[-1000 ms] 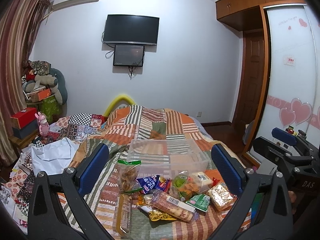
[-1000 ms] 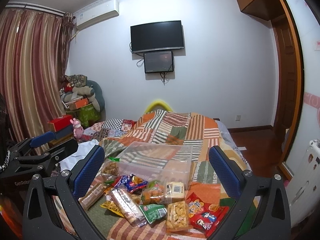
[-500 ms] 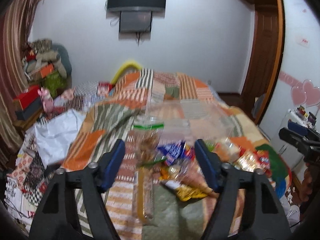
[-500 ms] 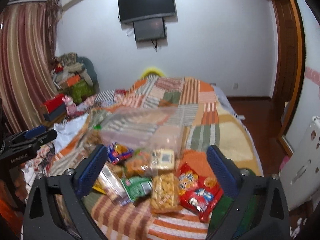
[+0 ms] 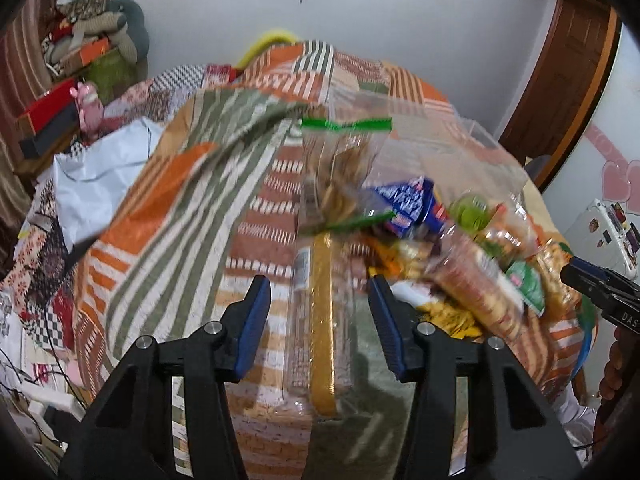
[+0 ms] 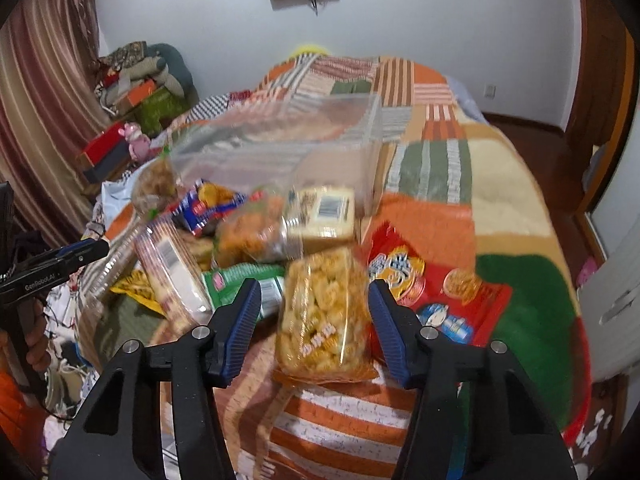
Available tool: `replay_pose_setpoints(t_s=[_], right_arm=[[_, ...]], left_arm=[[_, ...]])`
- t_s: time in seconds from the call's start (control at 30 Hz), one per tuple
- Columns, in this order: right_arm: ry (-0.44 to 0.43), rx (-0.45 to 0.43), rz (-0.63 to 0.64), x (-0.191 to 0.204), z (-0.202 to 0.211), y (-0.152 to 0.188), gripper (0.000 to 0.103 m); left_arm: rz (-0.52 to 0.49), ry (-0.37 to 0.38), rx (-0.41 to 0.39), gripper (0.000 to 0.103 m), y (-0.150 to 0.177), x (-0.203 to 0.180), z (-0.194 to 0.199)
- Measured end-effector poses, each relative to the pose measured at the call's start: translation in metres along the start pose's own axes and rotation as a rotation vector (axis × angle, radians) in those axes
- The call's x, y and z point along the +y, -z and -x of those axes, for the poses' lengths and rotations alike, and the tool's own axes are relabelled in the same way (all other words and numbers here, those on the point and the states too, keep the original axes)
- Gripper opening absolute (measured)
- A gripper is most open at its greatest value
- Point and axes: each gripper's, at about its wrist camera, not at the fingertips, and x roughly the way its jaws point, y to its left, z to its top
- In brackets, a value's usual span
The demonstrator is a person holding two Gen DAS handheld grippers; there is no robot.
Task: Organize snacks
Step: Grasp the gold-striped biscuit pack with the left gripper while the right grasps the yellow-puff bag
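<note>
Clear long packet (image 5: pixel 320 332) points away between closing left gripper (image 5: pixel 319 322); right gripper (image 6: pixel 314 322) closes, straddling yellow bag (image 6: pixel 324 320).

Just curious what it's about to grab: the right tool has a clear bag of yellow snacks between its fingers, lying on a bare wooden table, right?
Not a table: in the right wrist view the bag of yellow snacks between the right tool's closing fingers lies on a striped patchwork bedspread.

I see open quilt (image 5: pixel 192 216) left of the snack pile (image 5: pixel 460 248), room to pass there. The clear bin (image 6: pixel 280 148) blocks the far side. On my right, bare bed (image 6: pixel 512 200) past the red packet (image 6: pixel 440 288) gives clearance.
</note>
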Motion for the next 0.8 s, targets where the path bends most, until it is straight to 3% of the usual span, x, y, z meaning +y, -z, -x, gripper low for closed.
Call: replay_pose_setpoints(t_s=[0.33,0.5,0.6,0.8], right_arm=[[0.015,0.041,0.029,-0.001,-0.016,0.005,0.052],[0.036,0.037,0.062,0.003,-0.021,0.004,0.052],[0.045,0.029,0.067,0.004,-0.022,0.004,0.049],[0.044,0.017,0.068,0.004,-0.019,0.005,0.046]], left_arm=[[0.029,0.015,0.1,0.051,0.011,0.006,-0.038],[-0.008,-0.011,0.069,0.05,0.012,0.0,-0.044],[-0.031,-0.017,0.052,0.037,0.014,-0.004,-0.041],[-0.039,-0.01,0.044,0.035,0.017,-0.007,-0.031]])
